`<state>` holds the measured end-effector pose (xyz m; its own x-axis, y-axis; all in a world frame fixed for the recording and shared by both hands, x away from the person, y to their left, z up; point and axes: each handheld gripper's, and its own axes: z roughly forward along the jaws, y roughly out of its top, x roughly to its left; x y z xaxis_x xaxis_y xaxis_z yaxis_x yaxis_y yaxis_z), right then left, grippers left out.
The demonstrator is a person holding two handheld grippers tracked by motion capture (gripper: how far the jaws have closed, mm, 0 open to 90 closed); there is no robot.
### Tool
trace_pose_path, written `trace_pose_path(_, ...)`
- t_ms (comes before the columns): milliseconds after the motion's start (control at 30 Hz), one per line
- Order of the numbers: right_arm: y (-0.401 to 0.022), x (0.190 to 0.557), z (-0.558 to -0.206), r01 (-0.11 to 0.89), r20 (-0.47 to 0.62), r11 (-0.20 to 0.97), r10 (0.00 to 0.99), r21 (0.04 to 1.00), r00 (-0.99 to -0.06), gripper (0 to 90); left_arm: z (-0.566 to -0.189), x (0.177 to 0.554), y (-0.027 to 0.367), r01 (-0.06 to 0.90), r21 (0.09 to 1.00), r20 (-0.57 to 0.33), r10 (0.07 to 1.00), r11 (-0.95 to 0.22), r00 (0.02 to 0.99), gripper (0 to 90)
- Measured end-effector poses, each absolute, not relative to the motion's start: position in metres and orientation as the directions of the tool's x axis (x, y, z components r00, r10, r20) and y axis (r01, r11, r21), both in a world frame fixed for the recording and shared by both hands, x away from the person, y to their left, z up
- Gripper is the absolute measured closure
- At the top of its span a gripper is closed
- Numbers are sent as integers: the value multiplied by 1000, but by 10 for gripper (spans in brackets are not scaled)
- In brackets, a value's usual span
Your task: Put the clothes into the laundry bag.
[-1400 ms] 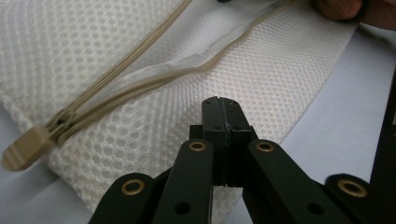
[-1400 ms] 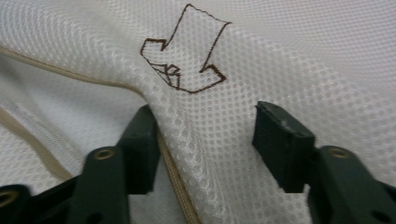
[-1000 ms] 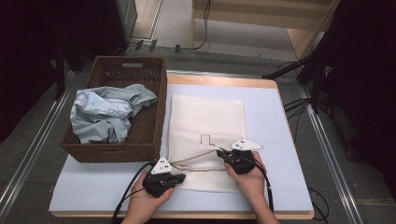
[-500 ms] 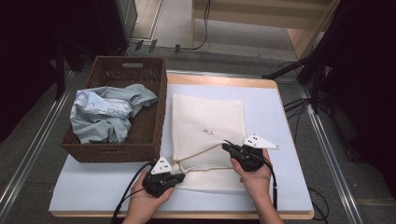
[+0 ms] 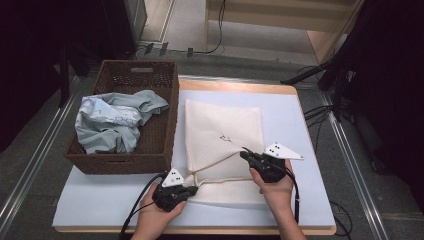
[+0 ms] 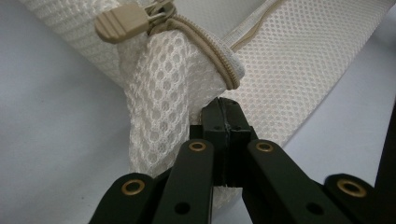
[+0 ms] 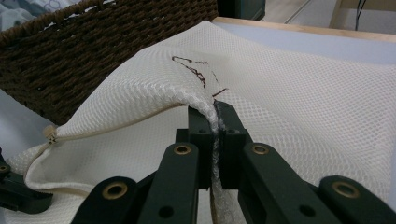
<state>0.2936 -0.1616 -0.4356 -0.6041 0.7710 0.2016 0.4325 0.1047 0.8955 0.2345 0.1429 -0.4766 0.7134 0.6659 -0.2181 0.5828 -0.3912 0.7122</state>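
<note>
Both grippers clamped on mesh bag (image 5: 222, 131) edge, basket (image 5: 150, 90) left

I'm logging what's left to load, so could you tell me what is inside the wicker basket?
The wicker basket holds crumpled light blue-grey clothing, partly draped over its left rim. Anything beneath that pile is covered.

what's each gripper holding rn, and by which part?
Both hold the mesh laundry bag. Left gripper pinches the mesh at the corner by the zipper pull; right gripper pinches the top layer's zipper edge, lifting it.
</note>
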Motion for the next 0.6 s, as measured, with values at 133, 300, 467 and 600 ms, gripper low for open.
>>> trace_pose_path(133,-159,294,-439,444,203,115,769,889,-606,876,-476,234,143,576,715,-212,662,-396,719,900)
trace_pose_path(300,-158,294,-442,445,194,129,769,886,-609,874,-472,230,145,545,746,-204,648,-383,734,900)
trace_pose_path(467,-157,294,-446,451,192,139,767,882,-612,873,-463,226,149,524,776,-212,638,-351,740,870)
trace_pose_path(600,-155,294,-447,454,190,145,766,879,-614,873,-451,222,151,491,798,-183,635,-349,750,825)
